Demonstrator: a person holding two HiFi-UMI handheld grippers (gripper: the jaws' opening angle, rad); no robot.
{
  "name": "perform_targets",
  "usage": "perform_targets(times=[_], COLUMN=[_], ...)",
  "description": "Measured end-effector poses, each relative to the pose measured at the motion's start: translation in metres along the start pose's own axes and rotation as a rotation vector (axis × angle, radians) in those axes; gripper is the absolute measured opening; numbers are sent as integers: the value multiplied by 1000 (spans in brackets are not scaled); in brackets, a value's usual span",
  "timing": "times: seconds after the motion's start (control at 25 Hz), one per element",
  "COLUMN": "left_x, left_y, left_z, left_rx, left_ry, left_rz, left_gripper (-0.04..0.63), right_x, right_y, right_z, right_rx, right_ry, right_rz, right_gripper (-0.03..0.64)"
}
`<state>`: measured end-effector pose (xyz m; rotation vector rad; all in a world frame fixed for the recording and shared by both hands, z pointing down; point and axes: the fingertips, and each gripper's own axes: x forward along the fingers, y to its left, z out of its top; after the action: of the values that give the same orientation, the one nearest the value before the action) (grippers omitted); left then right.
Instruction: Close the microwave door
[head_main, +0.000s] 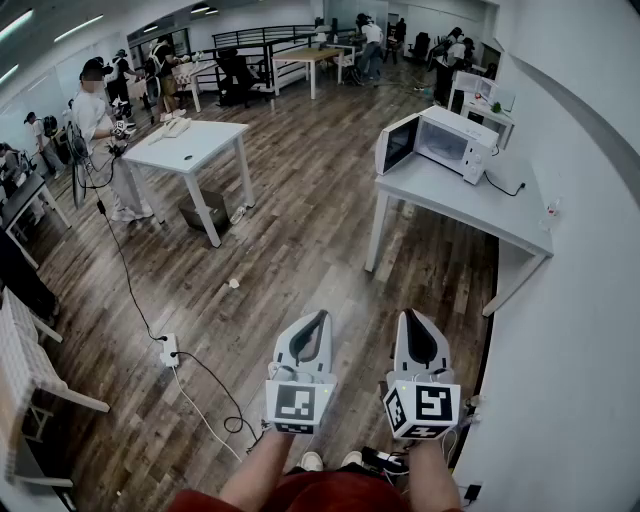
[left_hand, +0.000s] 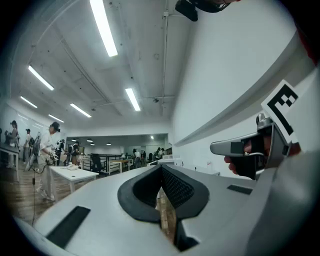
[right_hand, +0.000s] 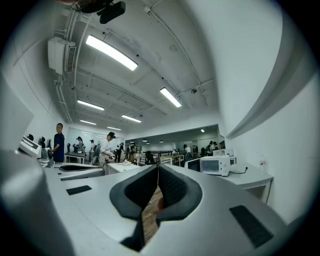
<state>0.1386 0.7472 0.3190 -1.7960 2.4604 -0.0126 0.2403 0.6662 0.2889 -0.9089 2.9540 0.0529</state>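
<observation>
Microwave (head_main: 445, 143), head view: white, on the grey table (head_main: 470, 205) by the right wall, well ahead of both grippers.
Door (head_main: 397, 145), head view: swung open to the left of the microwave.
Left gripper (head_main: 320, 318), head view: held level above the wood floor (head_main: 300, 230).
Right gripper (head_main: 410, 318), head view: just beside the left gripper, also level.
Left gripper view: its 2 jaws meet at the tips, nothing between them.
Right gripper view: its 2 jaws are closed together and empty; the microwave sits far off, right of the jaws, door open.
</observation>
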Motion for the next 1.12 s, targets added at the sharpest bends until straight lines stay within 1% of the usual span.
perform_targets(times=[0.16, 0.32, 0.48, 0.64, 0.84, 0.96, 1.12], left_x=[-3, -9, -13, -18, -22, -17, -6], left_y=[4, 12, 23, 26, 31, 34, 39], left_z=[0, 0, 4, -3, -11, -21, -20], left_rx=[-17, -16, -29, -28, -36, -36, -24], left_ry=[-4, -8, -26, -9, -8, 8, 5], left_rz=[-1, -6, -6, -19, -35, -38, -40], left_gripper=[26, 26, 26, 26, 26, 26, 26], right_x=[0, 0, 2, -3, -10, -6, 7], right_y=[6, 18, 29, 30, 36, 34, 32], right_z=[1, 0, 1, -5, -10, -17, -20], right_rx=[-9, -18, -18, 13, 19, 20, 16], right_ry=[2, 5, 2, -1, -3, -1, 0], right_rz=[-1, -3, -8, -35, -64, -69, -69], right_gripper=[28, 29, 28, 28, 29, 29, 29])
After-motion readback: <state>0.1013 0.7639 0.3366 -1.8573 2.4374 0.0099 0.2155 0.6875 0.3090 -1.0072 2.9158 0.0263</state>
